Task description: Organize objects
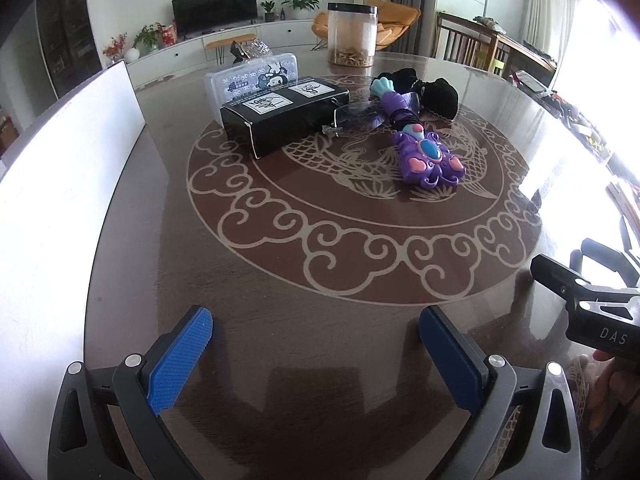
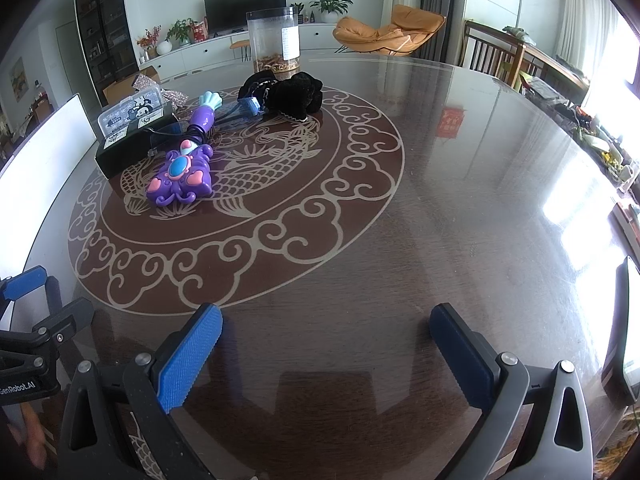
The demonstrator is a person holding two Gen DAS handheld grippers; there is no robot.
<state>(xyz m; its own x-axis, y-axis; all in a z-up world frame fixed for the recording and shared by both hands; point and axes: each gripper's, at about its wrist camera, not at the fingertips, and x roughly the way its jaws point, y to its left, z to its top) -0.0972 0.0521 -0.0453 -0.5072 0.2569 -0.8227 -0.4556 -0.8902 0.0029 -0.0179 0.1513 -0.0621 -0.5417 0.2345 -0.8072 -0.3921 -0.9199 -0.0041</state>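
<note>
A purple toy wand (image 1: 424,148) (image 2: 182,172) lies near the middle of the round brown table (image 1: 320,280) (image 2: 440,200). Left of it lies a black box (image 1: 280,114) (image 2: 132,146), with a clear plastic case (image 1: 252,78) (image 2: 132,114) behind it. A black cloth item (image 1: 436,94) (image 2: 296,92) lies behind the wand. A clear jar (image 1: 352,34) (image 2: 274,42) stands at the far side. My left gripper (image 1: 316,324) is open and empty over the near table edge. My right gripper (image 2: 326,320) is open and empty, to the right of the left one.
A white board (image 1: 68,184) (image 2: 36,152) stands along the table's left edge. Clear glasses (image 1: 352,118) lie between the box and the wand. Chairs and a cluttered side table stand at the right. A phone-like device (image 2: 624,328) sits at the right edge.
</note>
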